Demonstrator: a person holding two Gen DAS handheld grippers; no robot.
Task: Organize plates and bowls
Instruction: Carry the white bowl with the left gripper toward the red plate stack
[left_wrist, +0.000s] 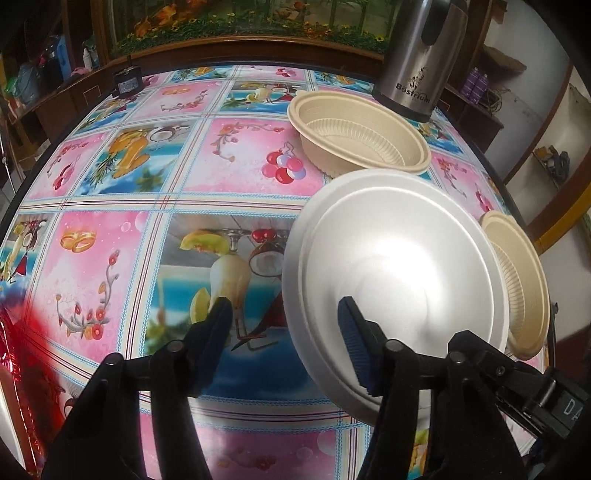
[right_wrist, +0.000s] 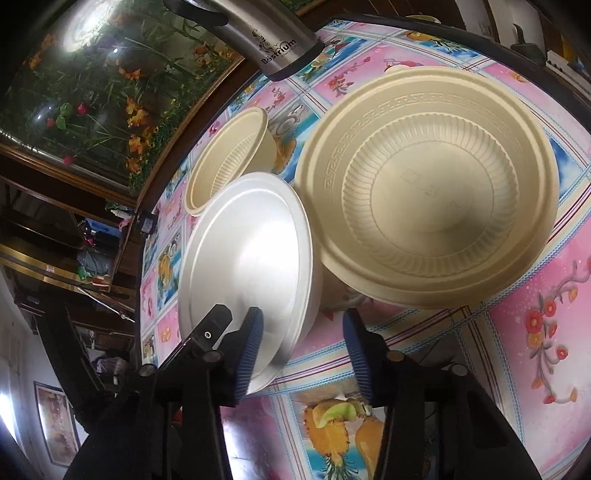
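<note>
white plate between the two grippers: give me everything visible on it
The white plate is round, matte, foam-like or paper-like, with a raised stepped rim and a shallow well; glare hides any marks. It looks empty and sits on the patterned tablecloth, apparently tilted, between two beige bowls. The left gripper straddles one edge, one finger over the well; the right gripper straddles its near edge, one finger inside. Whether the pads press cannot be told.

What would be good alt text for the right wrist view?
The white plate lies on the patterned tablecloth, its rim between the right gripper fingers. A beige bowl sits beside it, another beige bowl and a steel kettle behind.
</note>
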